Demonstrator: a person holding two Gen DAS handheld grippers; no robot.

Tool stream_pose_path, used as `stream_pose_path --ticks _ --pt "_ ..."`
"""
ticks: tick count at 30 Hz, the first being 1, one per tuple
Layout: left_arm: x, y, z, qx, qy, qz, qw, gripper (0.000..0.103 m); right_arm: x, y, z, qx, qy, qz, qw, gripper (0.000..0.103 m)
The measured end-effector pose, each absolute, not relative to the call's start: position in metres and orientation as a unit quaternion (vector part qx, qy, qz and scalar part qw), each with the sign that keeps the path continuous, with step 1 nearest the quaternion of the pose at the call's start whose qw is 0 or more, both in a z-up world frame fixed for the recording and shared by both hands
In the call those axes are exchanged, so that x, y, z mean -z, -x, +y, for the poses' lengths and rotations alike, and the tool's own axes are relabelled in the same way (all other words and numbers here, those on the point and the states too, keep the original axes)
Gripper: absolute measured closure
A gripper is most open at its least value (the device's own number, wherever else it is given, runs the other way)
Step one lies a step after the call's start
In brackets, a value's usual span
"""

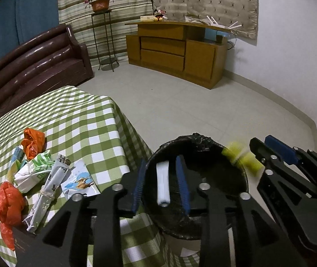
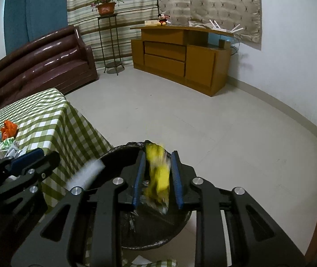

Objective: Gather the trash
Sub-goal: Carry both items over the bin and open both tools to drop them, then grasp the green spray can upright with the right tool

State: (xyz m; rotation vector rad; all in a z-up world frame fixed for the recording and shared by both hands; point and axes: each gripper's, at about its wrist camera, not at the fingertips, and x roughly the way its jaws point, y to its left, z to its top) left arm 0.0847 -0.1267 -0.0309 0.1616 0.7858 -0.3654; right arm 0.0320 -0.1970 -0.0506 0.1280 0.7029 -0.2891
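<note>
Now both grippers drop trash over the bin [image 1: 245, 178].
Left gripper [image 1: 161, 185] parted around a white roll [image 1: 163, 184], right gripper [image 2: 157, 179] parted around a yellow wrapper [image 2: 158, 171]; hold centred.

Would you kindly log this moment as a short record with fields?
left gripper: open, white roll loose between its jaws
right gripper: open, yellow wrapper blurred between its jaws
bin: black-lined, below both grippers, beside the table
table: green checked cloth, orange bags and wrappers remain
</note>
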Motion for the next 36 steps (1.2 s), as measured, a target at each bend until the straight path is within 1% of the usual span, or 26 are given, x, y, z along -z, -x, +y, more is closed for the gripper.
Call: stream_pose_path --ticks 1,4,6,8,11,14,25,36 --pt "0.030 -0.084 -0.126 0.176 -0.078 0.379 0.905 0.069 0.049 -0.032 -0.197 0.142 -0.063 0.342 0.927 0.068" --pt "0.031 -0.083 -0.128 0.175 -0.078 0.379 0.905 0.063 0.048 -0.030 -0.197 0.145 -0.061 0.338 0.928 0.066" --pt "0.031 -0.082 -0.127 0.175 -0.077 0.381 0.905 0.061 0.045 -0.030 -0.199 0.149 -0.063 0.334 0.928 0.062" --pt "0.029 -0.081 -0.125 0.174 -0.075 0.382 0.904 0.056 0.042 -0.027 -0.201 0.152 -0.067 0.327 0.930 0.053" --pt "0.023 -0.076 -0.121 0.176 -0.069 0.382 0.905 0.054 0.036 -0.025 -0.198 0.158 -0.063 0.321 0.932 0.045" --pt "0.018 -0.069 -0.112 0.176 -0.068 0.378 0.906 0.049 0.030 -0.020 -0.195 0.158 -0.067 0.315 0.934 0.038" --pt "0.004 -0.047 -0.068 0.153 -0.070 0.373 0.912 0.043 0.017 0.001 -0.154 0.125 -0.051 0.323 0.937 0.038" --pt "0.004 -0.025 0.013 0.092 -0.062 0.380 0.918 0.040 0.013 0.016 -0.099 0.080 -0.020 0.332 0.940 0.038"
